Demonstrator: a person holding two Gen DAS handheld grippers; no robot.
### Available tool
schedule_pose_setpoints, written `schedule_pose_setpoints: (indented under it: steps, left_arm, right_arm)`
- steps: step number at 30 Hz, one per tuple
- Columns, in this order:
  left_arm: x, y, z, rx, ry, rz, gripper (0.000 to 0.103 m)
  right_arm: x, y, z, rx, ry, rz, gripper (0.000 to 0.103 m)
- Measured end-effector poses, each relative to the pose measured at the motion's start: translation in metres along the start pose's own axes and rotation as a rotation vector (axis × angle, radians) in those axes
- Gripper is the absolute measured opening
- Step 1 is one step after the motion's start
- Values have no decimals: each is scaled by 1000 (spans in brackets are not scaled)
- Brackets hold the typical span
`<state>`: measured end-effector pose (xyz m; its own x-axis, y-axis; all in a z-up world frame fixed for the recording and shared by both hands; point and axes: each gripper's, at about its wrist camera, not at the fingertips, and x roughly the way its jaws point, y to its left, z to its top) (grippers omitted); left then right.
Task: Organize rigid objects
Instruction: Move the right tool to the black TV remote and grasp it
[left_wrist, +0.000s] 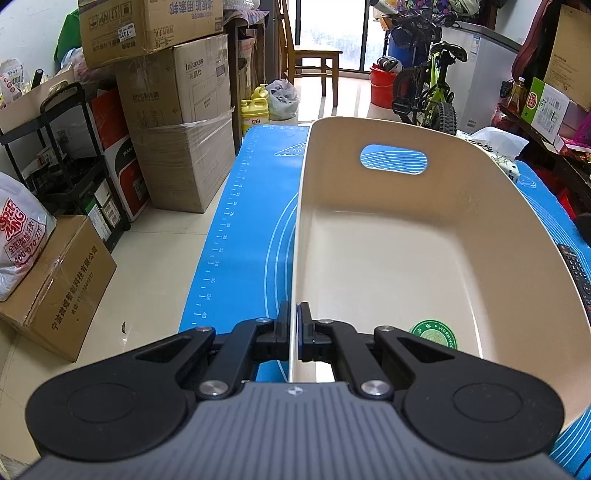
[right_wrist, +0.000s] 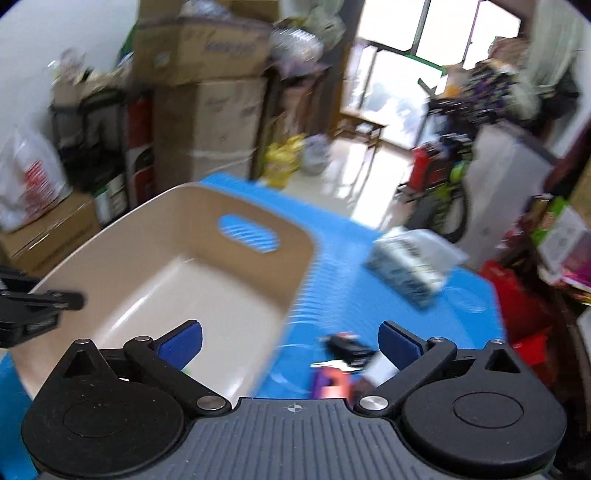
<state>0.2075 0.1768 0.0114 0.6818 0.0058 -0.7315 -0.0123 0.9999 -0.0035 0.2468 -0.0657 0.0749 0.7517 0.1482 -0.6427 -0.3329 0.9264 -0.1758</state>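
A cream plastic basket (left_wrist: 388, 258) with a handle slot stands on the blue mat (left_wrist: 240, 240); its inside is bare. My left gripper (left_wrist: 294, 325) is shut on the basket's left wall at the near corner. In the right wrist view, which is blurred, the basket (right_wrist: 177, 280) lies left of centre and the left gripper (right_wrist: 37, 302) shows at its left rim. My right gripper (right_wrist: 290, 341) is open and empty above the mat, just right of the basket. Small objects lie below it: a black item with keys (right_wrist: 347, 350) and an orange and purple item (right_wrist: 332, 382).
A black remote control (left_wrist: 576, 273) lies on the mat right of the basket. A tissue pack (right_wrist: 410, 266) sits at the mat's far right. Cardboard boxes (left_wrist: 177, 122), a black rack (left_wrist: 70, 166) and a bicycle (left_wrist: 428, 92) stand on the floor around the table.
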Motion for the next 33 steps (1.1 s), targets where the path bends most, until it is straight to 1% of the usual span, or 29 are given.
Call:
schedule_pose_setpoints:
  steps: [3, 8, 10, 15, 18, 23, 27, 33]
  left_arm:
    - [0, -1, 0, 0, 0, 2, 4]
    - [1, -1, 0, 0, 1, 2, 4]
    - [1, -2, -1, 0, 0, 2, 4]
    - [1, -2, -1, 1, 0, 2, 4]
    - [1, -2, -1, 1, 0, 2, 4]
    - [2, -3, -1, 3, -1, 4, 4]
    - [1, -3, -1, 4, -2, 4, 4]
    - [1, -3, -1, 4, -2, 4, 4]
  right_arm:
    - [-5, -28, -11, 38, -2, -56, 101]
    - [8, -71, -38, 103, 43, -122, 101]
    - [16, -87, -51, 119, 64, -137, 101]
    - [36, -114, -78, 163, 118, -183, 101]
    - [44, -130, -93, 217, 153, -168, 101]
    - [57, -142, -110, 261, 181, -208, 101]
    - [73, -147, -120, 274, 234, -195, 101]
    - [92, -146, -132, 275, 285, -175, 101]
